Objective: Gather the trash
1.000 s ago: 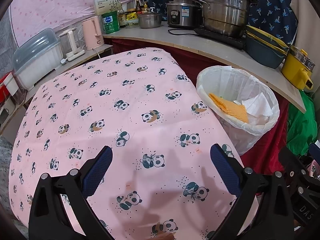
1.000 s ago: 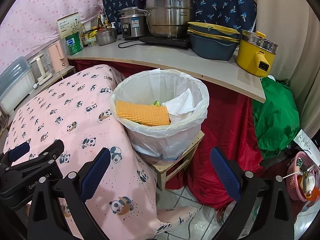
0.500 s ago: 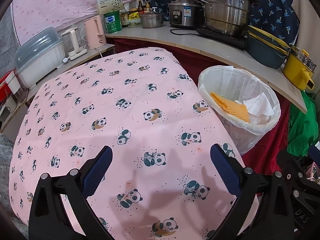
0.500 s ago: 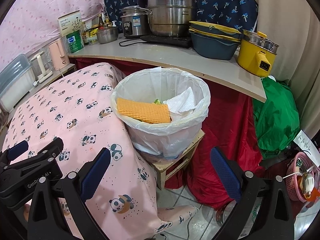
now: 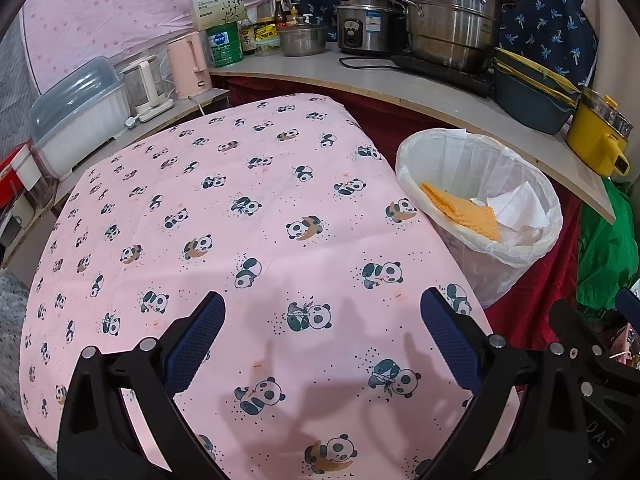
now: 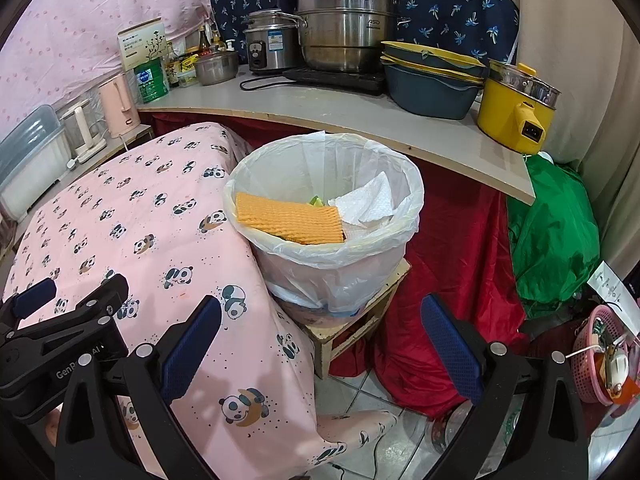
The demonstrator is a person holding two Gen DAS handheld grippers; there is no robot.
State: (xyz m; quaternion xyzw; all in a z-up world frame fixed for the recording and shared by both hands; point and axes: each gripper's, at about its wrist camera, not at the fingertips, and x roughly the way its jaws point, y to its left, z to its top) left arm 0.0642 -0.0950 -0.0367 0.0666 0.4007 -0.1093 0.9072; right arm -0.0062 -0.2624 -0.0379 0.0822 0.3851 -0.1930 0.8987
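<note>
A white-lined trash bin stands on a small wooden stool beside the table; it also shows in the left wrist view. Inside lie an orange ribbed cloth, crumpled white paper and a bit of green. My left gripper is open and empty above the pink panda tablecloth. My right gripper is open and empty, low in front of the bin, over the table's corner and the floor. The left gripper's body shows at the lower left of the right wrist view.
A curved counter behind the bin holds steel pots, a rice cooker, blue basins and a yellow pot. A pink kettle and plastic box stand at the left. Red cloth, a green bag and a pink basket sit at the right.
Both grippers have drifted back and slightly up, so the bin and table look a little farther off. Both stay open and empty.
</note>
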